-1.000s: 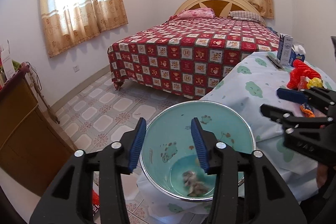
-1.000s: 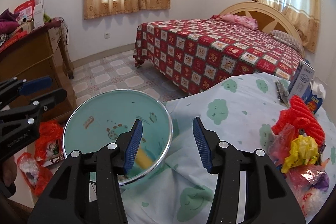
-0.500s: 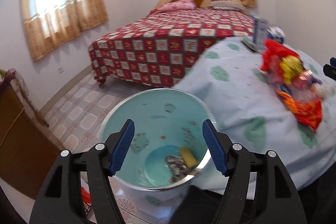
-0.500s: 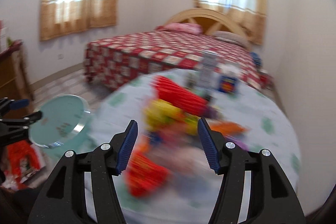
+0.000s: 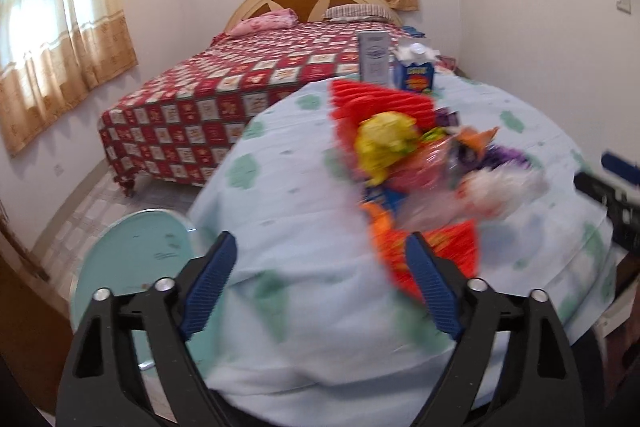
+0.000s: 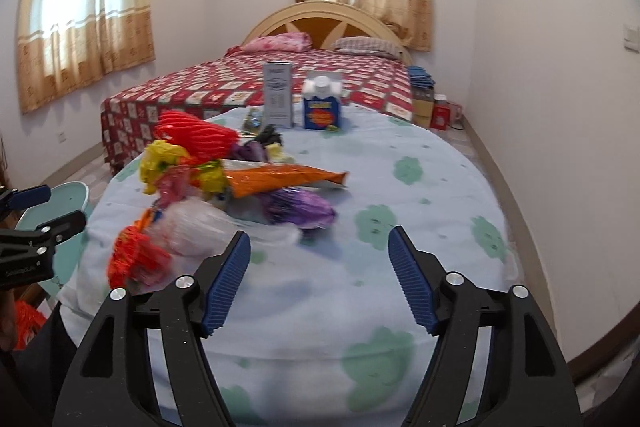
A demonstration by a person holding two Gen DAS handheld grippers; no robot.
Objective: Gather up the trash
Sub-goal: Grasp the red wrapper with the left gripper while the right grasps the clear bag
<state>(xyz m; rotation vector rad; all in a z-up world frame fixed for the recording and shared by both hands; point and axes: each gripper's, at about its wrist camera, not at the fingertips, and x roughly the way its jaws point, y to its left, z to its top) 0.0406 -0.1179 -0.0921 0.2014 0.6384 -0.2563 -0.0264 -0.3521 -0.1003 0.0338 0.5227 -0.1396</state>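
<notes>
The trash pile [image 6: 208, 183] sits upper left of my empty right gripper [image 6: 320, 275], nearer my left gripper [image 5: 320, 287]; both jaws have just been opening.

Both wrist views look across the table [image 6: 400, 287] toward the bed [image 6: 248, 83].

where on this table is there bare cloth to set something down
The tablecloth is bare right of the orange snack bag, out to the wall-side edge, and along the near edge. Crowded: the wrapper pile on the left, and the two cartons at the far end.
</notes>
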